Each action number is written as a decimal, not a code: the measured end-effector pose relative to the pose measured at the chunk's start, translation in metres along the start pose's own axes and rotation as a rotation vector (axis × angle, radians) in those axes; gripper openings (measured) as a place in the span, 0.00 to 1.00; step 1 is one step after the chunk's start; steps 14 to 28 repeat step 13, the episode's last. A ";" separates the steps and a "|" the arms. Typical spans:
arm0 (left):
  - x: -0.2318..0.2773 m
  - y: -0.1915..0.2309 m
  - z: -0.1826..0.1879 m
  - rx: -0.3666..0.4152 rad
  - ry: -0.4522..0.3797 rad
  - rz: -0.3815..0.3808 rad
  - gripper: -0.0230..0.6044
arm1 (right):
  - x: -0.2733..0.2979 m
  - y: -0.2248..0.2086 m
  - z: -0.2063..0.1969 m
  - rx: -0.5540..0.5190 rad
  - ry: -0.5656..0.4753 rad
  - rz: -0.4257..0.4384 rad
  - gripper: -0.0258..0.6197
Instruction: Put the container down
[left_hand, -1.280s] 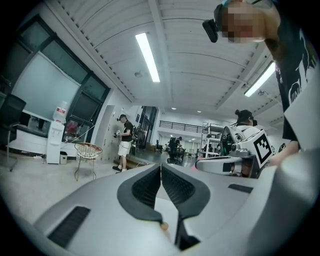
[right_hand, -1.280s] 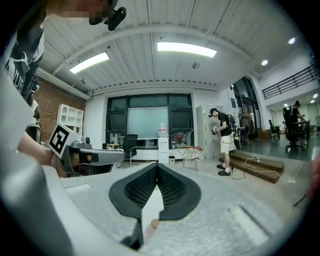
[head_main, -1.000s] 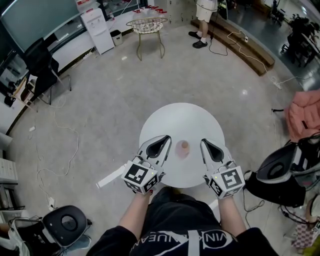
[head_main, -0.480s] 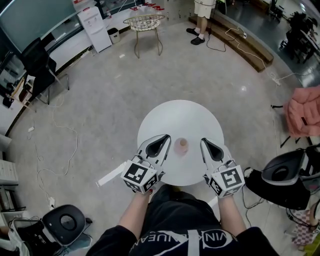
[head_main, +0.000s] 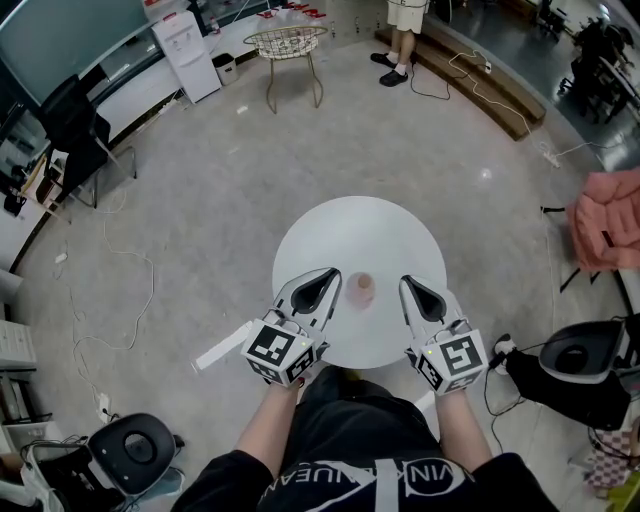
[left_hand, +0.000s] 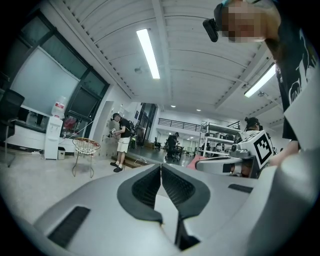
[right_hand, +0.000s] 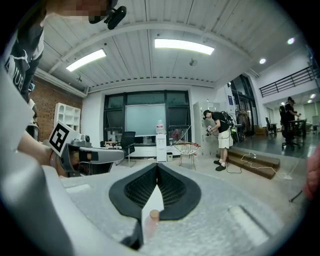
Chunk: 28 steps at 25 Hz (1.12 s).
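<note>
A small pinkish container stands upright on the round white table, near its front. My left gripper hovers just left of it, jaws shut and empty. My right gripper hovers just right of it, also shut with nothing between the fingers. Neither touches the container. In the left gripper view the left gripper shows its pads pressed together, and the right gripper sits at the right. In the right gripper view the container shows low, beneath the right gripper.
A wire basket stand and a white water dispenser stand far off, with a person beyond. A black stool is at lower left, black equipment at right, a pink garment behind it. Cables lie on the floor.
Both grippers and the container keep their places. Only the head view has drifted slightly, so the surroundings sit a little differently in the picture.
</note>
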<state>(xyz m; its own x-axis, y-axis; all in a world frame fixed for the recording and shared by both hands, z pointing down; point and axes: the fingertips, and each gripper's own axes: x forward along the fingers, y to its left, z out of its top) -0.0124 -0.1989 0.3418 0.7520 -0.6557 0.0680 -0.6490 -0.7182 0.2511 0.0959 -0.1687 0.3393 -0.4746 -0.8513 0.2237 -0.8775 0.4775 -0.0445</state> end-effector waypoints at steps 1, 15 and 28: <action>0.000 0.000 0.000 0.000 0.001 -0.001 0.06 | 0.000 0.001 0.000 -0.001 0.001 0.001 0.05; -0.005 0.001 -0.004 -0.003 0.019 -0.001 0.06 | -0.001 0.008 -0.008 0.002 0.015 0.012 0.05; -0.005 0.001 -0.004 -0.003 0.019 -0.001 0.06 | -0.001 0.008 -0.008 0.002 0.015 0.012 0.05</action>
